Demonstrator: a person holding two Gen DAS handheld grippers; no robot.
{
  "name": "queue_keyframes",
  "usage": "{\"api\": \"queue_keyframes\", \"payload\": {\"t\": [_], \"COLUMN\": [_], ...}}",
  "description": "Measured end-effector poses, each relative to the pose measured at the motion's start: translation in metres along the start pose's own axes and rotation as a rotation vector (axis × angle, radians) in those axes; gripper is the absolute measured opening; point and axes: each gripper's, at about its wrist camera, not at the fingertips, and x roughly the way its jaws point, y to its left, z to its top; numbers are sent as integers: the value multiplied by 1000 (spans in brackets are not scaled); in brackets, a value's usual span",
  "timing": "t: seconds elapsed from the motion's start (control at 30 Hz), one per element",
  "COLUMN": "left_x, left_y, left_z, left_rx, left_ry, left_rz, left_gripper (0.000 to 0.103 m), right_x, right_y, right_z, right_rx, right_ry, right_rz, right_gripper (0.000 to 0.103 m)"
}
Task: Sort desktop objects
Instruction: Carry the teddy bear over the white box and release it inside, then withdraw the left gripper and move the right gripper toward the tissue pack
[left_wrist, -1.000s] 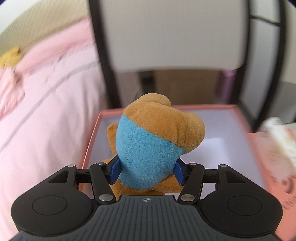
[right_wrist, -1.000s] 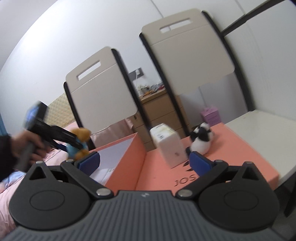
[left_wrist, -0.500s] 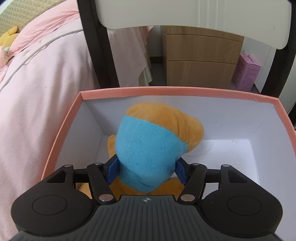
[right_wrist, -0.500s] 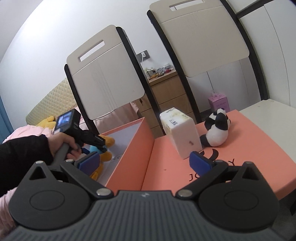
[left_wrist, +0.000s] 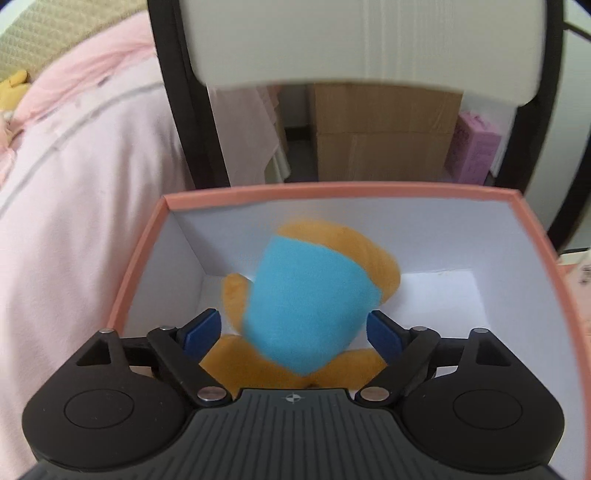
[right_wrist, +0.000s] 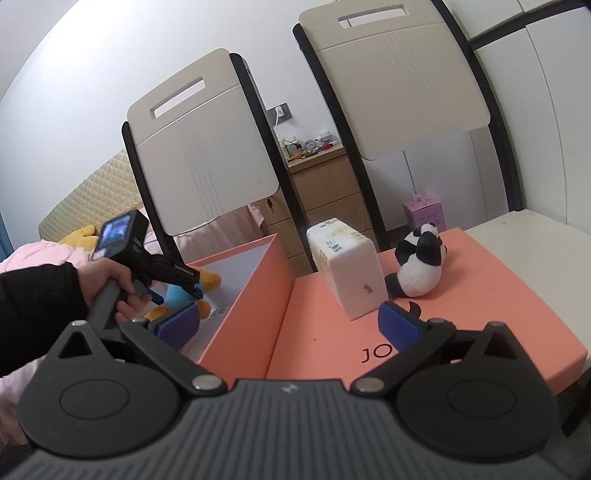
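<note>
Salmon lid (right_wrist: 461, 314) lettered "JO", plush bear (left_wrist: 314, 306) in open box (left_wrist: 332, 192)

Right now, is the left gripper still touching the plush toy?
Apart. In the left wrist view the left gripper stands open, with white box interior visible between each pad and the plush toy.

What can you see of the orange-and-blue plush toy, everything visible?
The plush toy is soft, fuzzy fabric: orange head and limbs, a sky-blue body panel facing the left wrist camera. It sits inside the open pink box, white-lined, near its left wall. It is slightly motion-blurred. The left gripper has its blue pads spread to either side of the toy, apart from it. The right wrist view shows it low in the box; its face is not visible.
</note>
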Motion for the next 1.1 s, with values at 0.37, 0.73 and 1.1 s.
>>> {"api": "queue_keyframes", "payload": {"t": [0.37,0.73,1.1], "left_x": [-125,-198,-208], "left_y": [5,-9,-9], "left_z": [-56,-164,-232], "left_rx": [-64,-117,-87], "left_ry": [-254,-525,-663], "left_rz": [-28,-77,-94], "left_gripper": [92,96,102], "right_x": [-20,-37,-31], "right_y": [9,18,20], "right_z": [-3,-5,-6], "right_rx": [-87,-164,-129], "right_ry": [-61,-124,-201], "right_rz": [-11,-17,9], "right_gripper": [103,103,103]}}
